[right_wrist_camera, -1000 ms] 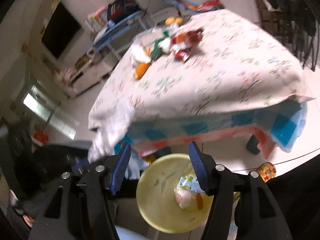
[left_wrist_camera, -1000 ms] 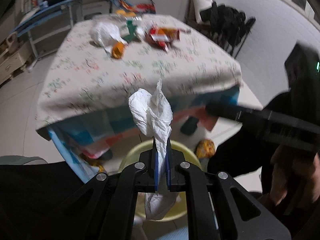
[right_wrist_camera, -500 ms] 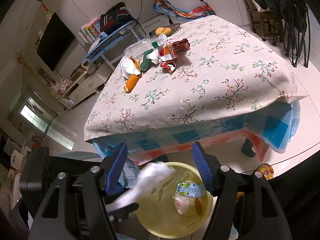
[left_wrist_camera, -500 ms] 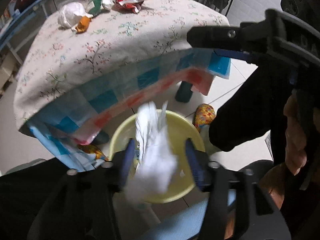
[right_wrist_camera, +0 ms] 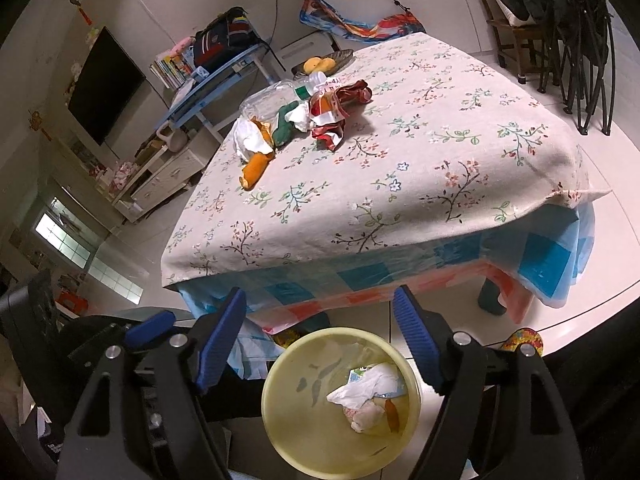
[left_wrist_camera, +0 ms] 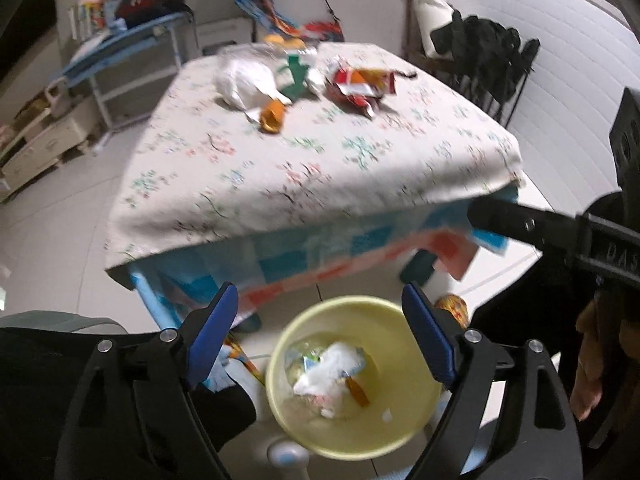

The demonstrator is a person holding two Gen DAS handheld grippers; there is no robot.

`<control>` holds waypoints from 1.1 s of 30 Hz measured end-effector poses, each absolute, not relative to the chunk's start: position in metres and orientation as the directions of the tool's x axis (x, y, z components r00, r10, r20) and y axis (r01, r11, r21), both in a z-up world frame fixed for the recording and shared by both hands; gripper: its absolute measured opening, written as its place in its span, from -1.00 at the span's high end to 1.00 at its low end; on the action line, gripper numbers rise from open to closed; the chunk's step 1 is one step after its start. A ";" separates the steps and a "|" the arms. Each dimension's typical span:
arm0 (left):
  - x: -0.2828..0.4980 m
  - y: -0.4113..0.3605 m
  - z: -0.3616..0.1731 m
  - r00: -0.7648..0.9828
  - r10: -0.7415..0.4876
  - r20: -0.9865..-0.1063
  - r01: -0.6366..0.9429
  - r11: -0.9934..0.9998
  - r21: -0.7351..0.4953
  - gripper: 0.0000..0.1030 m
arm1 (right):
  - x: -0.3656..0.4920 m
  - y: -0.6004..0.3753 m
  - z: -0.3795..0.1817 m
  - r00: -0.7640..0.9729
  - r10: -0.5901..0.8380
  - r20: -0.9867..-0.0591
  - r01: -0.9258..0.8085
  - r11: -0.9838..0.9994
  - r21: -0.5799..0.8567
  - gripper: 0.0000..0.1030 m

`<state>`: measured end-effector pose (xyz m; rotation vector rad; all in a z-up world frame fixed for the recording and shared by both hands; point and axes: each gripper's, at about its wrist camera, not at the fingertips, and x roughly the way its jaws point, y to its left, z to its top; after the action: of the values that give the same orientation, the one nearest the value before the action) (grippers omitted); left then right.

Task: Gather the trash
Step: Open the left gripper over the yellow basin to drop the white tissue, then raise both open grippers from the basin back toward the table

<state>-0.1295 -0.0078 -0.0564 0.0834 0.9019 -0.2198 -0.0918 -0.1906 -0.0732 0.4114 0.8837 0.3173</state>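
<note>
A yellow trash bin [left_wrist_camera: 416, 432] stands on the floor below the table's near edge; it also shows in the right wrist view [right_wrist_camera: 280, 412]. A white crumpled tissue [left_wrist_camera: 328, 372] lies inside it on other scraps, also visible in the right wrist view [right_wrist_camera: 364, 388]. My left gripper [left_wrist_camera: 320, 336] is open and empty above the bin. My right gripper [right_wrist_camera: 320, 332] is open and empty above the bin too. More trash sits on the far part of the table: a white crumpled bag [left_wrist_camera: 244, 84], an orange peel [left_wrist_camera: 272, 118], a red wrapper [left_wrist_camera: 356, 88], a green piece [left_wrist_camera: 294, 80].
The table has a floral cloth [right_wrist_camera: 400, 168] over a blue and red checked cover. A plate of fruit [right_wrist_camera: 320, 65] sits at its far edge. A blue shelf [left_wrist_camera: 128, 52] stands to the left and dark folding chairs [right_wrist_camera: 568, 32] to the right.
My left gripper opened and let go of the white tissue, which fell into the yellow bin. The left gripper then tilted up toward the table. The right gripper stayed open above the bin.
</note>
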 end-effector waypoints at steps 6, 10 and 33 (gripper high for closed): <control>-0.127 0.000 -0.050 0.643 -0.119 -0.757 0.171 0.985 -0.009 -0.63 | -0.092 -0.190 -0.072 0.598 0.428 -0.678 -0.106 0.880 0.462 -0.45; -0.125 0.004 -0.050 0.649 -0.108 -0.753 0.150 0.989 -0.013 -0.66 | -0.093 -0.188 -0.072 0.597 0.428 -0.678 -0.111 0.882 0.458 -0.45; -0.120 0.017 -0.045 0.682 -0.063 -0.729 0.056 0.998 -0.033 -0.69 | -0.094 -0.178 -0.070 0.599 0.428 -0.677 -0.147 0.890 0.432 -0.45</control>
<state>-0.1200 0.0172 -0.0452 -0.0079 0.8178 -0.0668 -0.0935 -0.1778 -0.0703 0.3515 0.8693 0.3414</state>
